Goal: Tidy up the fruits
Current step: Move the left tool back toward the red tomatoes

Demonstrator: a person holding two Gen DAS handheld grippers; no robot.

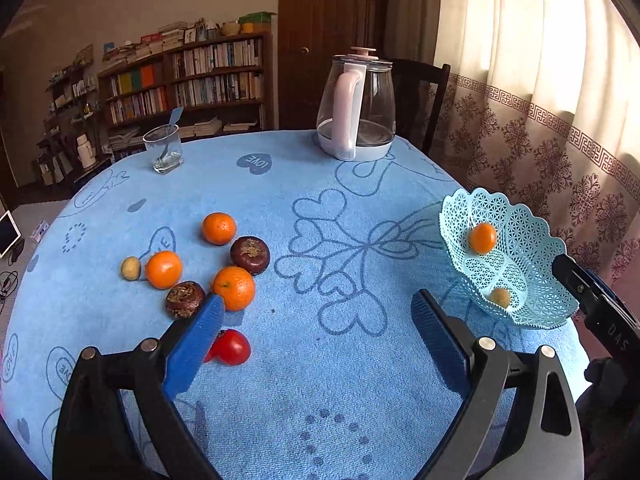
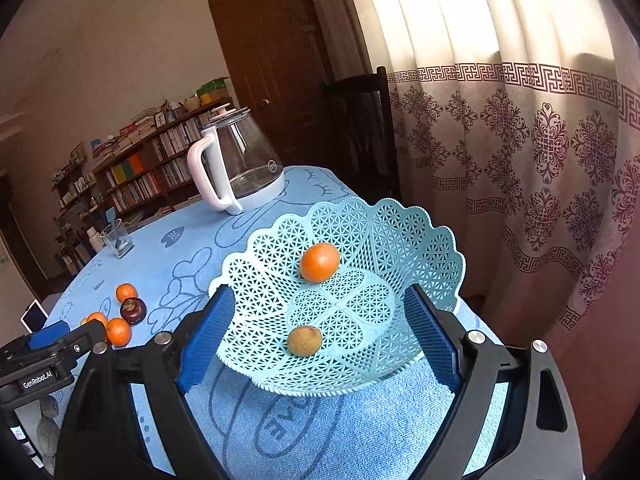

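A light blue lattice basket (image 2: 420,240) stands at the table's right edge and holds an orange (image 2: 319,262) and a small tan fruit (image 2: 304,340); it also shows in the left wrist view (image 1: 532,240). My right gripper (image 2: 320,336) is open and empty, its fingers on either side of the basket's near rim. My left gripper (image 1: 320,324) is open and empty above the cloth. Left of it lie three oranges (image 1: 233,288), two dark mangosteens (image 1: 250,255), a small tan fruit (image 1: 131,268) and a red tomato (image 1: 231,347) beside the left finger.
A glass kettle (image 1: 356,108) with a pink handle stands at the table's far side. A drinking glass (image 1: 163,149) with a spoon is at the far left. A dark chair (image 1: 420,96) and a curtain (image 1: 540,120) are behind and to the right.
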